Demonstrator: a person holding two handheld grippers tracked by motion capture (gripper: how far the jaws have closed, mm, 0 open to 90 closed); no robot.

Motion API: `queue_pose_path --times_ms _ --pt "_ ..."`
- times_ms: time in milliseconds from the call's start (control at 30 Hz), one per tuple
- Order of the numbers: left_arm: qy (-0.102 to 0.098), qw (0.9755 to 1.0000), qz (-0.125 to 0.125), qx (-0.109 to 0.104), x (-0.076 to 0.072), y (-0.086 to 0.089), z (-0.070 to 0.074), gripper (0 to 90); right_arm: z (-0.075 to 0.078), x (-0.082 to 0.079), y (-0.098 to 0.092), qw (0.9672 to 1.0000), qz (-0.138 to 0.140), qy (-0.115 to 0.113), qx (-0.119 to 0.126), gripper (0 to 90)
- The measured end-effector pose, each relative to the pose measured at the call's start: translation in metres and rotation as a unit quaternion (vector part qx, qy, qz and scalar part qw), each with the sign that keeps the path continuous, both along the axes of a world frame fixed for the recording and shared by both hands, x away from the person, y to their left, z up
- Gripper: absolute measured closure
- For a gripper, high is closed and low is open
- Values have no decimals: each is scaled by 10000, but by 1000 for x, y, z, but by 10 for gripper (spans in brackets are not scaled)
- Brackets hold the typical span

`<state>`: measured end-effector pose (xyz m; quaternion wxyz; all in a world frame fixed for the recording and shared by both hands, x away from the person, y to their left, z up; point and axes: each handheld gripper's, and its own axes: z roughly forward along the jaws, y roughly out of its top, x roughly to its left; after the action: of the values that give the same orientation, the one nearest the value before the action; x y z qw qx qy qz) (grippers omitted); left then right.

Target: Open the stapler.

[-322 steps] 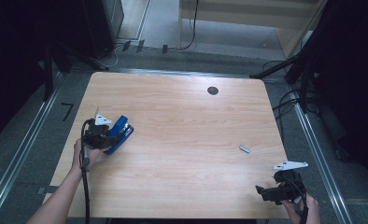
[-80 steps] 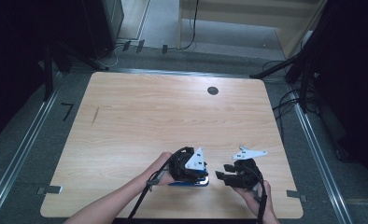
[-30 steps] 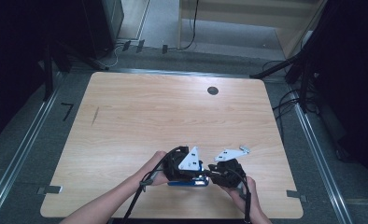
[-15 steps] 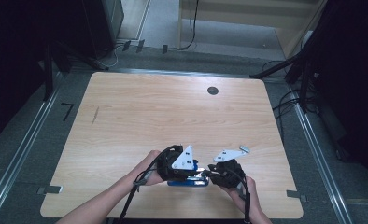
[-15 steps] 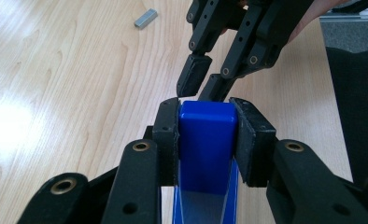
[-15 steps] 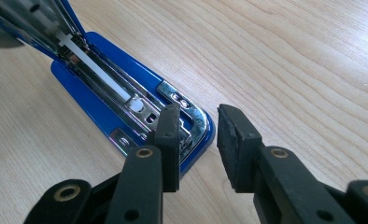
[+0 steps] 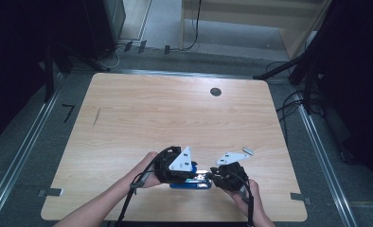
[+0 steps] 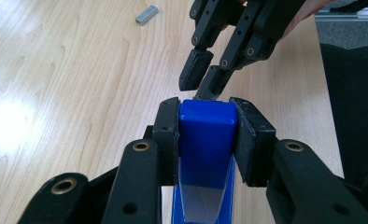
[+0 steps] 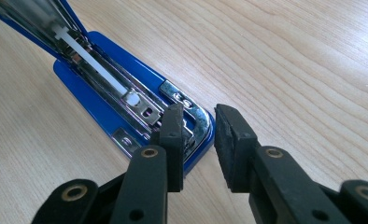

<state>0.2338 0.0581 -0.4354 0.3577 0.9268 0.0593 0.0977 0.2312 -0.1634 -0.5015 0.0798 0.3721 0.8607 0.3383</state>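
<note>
Blue stapler [image 7: 190,182] is being held near the table's [image 7: 175,113] near edge, clamped at its top cover between the left gripper's [image 8: 207,116] jaws. Right gripper [image 9: 197,122] is being kept at the stapler's metal front end, jaws just closing to a narrow gap, nothing gripped.

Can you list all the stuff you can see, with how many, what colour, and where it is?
stapler: one, blue with shiny metal inside, opened up, near the front edge of the table
staple strip: one, grey, lying on the table off to the right
table: one, light wood, with a dark round hole near the far edge
left gripper: one, black, shut on the stapler's blue top
right gripper: one, black, jaws at the stapler's front end, nothing pressed between them
hands: two, each holding a gripper
</note>
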Motion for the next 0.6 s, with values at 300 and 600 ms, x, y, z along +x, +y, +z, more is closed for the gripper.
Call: queue_pose_path --times_ms 300,600 --pt "123 9998 134 -121 -1 17 4 663 0 0 0 10000 9 -1 2 746" --pt "138 9992 335 -177 -7 34 5 662 0 0 0 10000 10 3 4 746"
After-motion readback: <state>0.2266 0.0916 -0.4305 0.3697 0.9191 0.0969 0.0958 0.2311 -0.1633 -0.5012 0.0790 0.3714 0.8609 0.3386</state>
